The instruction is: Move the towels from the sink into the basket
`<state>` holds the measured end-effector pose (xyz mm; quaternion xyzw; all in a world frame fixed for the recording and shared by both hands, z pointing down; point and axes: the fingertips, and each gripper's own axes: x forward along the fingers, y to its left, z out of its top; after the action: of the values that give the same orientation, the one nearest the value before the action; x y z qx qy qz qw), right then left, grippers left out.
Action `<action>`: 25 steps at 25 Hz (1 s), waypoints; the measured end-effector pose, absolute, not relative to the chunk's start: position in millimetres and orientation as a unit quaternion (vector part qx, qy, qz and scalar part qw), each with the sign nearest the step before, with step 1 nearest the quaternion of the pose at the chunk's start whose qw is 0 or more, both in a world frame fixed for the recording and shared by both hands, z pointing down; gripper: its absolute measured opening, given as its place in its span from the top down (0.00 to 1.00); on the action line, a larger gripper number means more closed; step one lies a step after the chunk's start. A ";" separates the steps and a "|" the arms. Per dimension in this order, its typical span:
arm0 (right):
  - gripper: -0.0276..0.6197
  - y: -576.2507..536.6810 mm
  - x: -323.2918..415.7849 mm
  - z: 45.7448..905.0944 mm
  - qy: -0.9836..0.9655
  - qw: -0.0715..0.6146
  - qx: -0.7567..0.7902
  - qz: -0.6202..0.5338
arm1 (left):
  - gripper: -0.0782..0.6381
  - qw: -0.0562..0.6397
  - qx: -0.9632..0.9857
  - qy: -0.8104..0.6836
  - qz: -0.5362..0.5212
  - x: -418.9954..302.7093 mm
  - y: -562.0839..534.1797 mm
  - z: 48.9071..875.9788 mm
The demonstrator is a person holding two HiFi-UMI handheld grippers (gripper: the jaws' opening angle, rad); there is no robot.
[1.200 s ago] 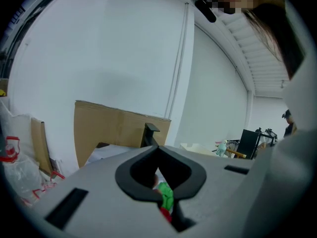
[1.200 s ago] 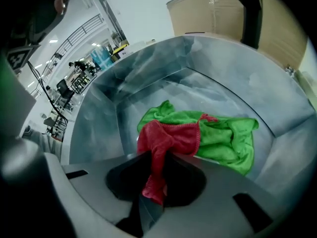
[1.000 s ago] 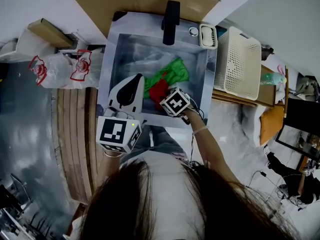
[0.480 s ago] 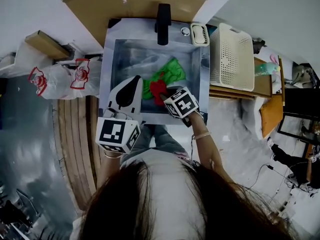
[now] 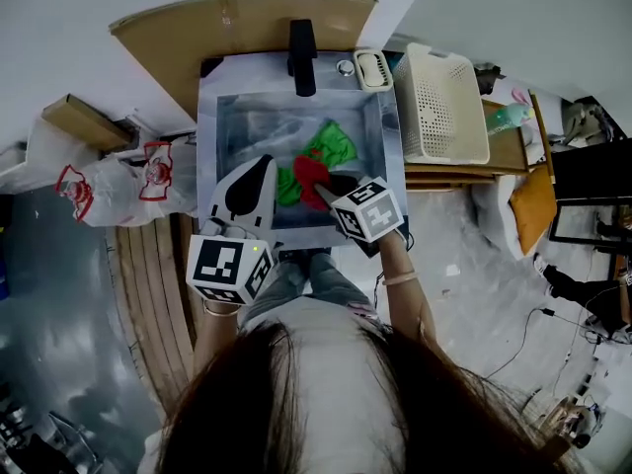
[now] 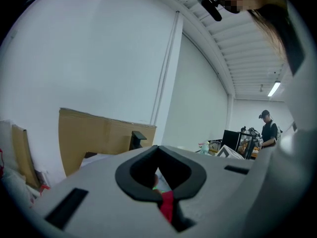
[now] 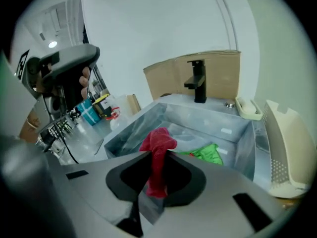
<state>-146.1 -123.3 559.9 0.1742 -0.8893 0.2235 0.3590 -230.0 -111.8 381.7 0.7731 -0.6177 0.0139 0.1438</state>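
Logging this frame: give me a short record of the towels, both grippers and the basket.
red towel: pinched in the right gripper, hanging over the sink
green towel: lying in the sink
right gripper: shut on red towel
left gripper: shut, empty, at the sink's near edge
basket: right of the sink, no towel visible in it
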 end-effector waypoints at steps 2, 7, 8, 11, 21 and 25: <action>0.83 -124.3 -145.2 549.2 -0.893 0.340 0.188 0.229 | 0.89 0.141 0.778 -0.612 0.014 -229.3 -111.1 379.7; 0.83 -130.6 -142.6 520.0 -0.900 0.287 0.223 0.239 | 0.89 0.134 0.792 -0.596 0.012 -226.4 -109.9 374.7; 0.83 -131.8 -141.4 514.1 -0.902 0.276 0.230 0.240 | 0.89 0.133 0.794 -0.593 0.012 -225.1 -109.2 374.0; 0.83 -133.5 -136.6 496.0 -0.905 0.246 0.246 0.245 | 0.89 0.129 0.802 -0.583 0.012 -219.6 -107.5 371.2; 0.83 -142.9 -111.2 440.2 -0.911 0.153 0.281 0.258 | 0.89 0.120 0.822 -0.556 0.012 -195.1 -113.4 360.3; 0.83 -146.5 -95.0 422.7 -0.913 0.120 0.288 0.262 | 0.88 0.113 0.827 -0.550 0.014 -177.5 -116.2 356.5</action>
<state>-95.0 -146.5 422.7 0.2876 -0.9133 0.2620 0.1205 -177.5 -116.2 356.5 0.8273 -0.5501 0.0141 0.1134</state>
